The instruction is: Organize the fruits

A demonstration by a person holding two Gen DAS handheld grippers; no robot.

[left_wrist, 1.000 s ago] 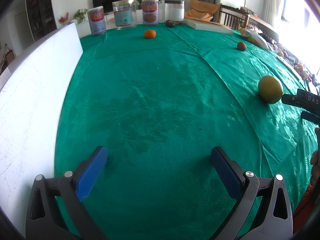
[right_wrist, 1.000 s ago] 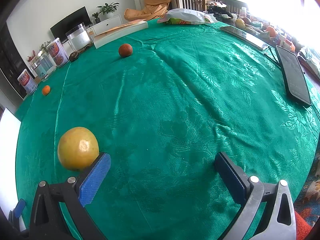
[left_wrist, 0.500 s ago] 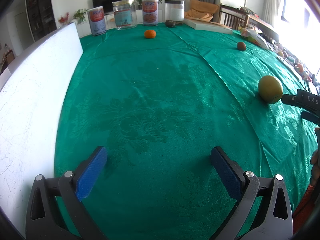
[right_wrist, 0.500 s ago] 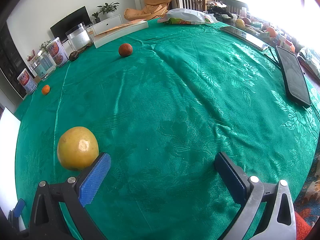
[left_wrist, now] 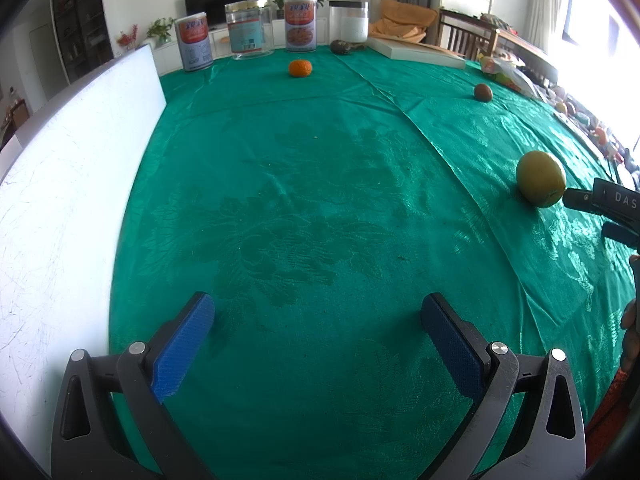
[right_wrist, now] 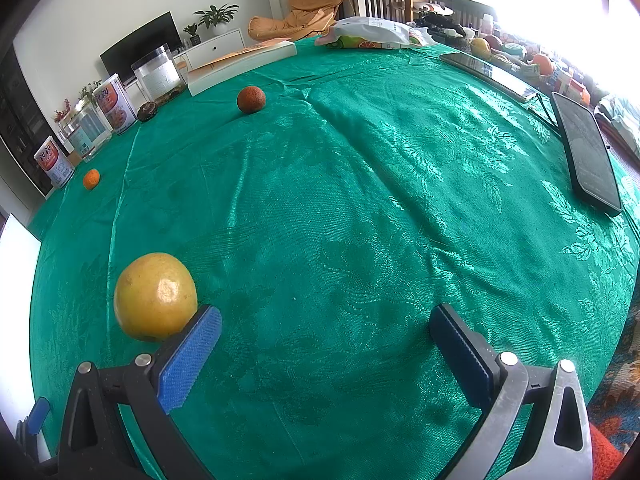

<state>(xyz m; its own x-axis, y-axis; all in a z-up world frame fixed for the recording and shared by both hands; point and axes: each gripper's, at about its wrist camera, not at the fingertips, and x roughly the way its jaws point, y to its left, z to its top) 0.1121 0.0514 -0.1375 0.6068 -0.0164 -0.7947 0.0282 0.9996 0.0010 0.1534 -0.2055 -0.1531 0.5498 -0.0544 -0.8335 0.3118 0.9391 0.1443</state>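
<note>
A large yellow citrus fruit (right_wrist: 155, 295) lies on the green tablecloth just left of my right gripper's left fingertip; the left wrist view shows the same yellow fruit (left_wrist: 540, 178) at the right. My right gripper (right_wrist: 326, 330) is open with only cloth between its fingers. My left gripper (left_wrist: 318, 320) is open over bare cloth. A small orange mandarin (left_wrist: 300, 68) sits far back, also seen as the mandarin (right_wrist: 91, 179). A brown-red round fruit (right_wrist: 251, 99) lies mid-table, and the brown fruit (left_wrist: 483, 92) shows at the far right. A dark fruit (right_wrist: 147, 111) rests by the jars.
A white board (left_wrist: 68, 208) borders the cloth on the left. Tins and jars (left_wrist: 248, 30) stand along the far edge, beside a flat white box (right_wrist: 240, 65). A dark tablet (right_wrist: 588, 156) and a snack bag (right_wrist: 368, 34) lie on the right side.
</note>
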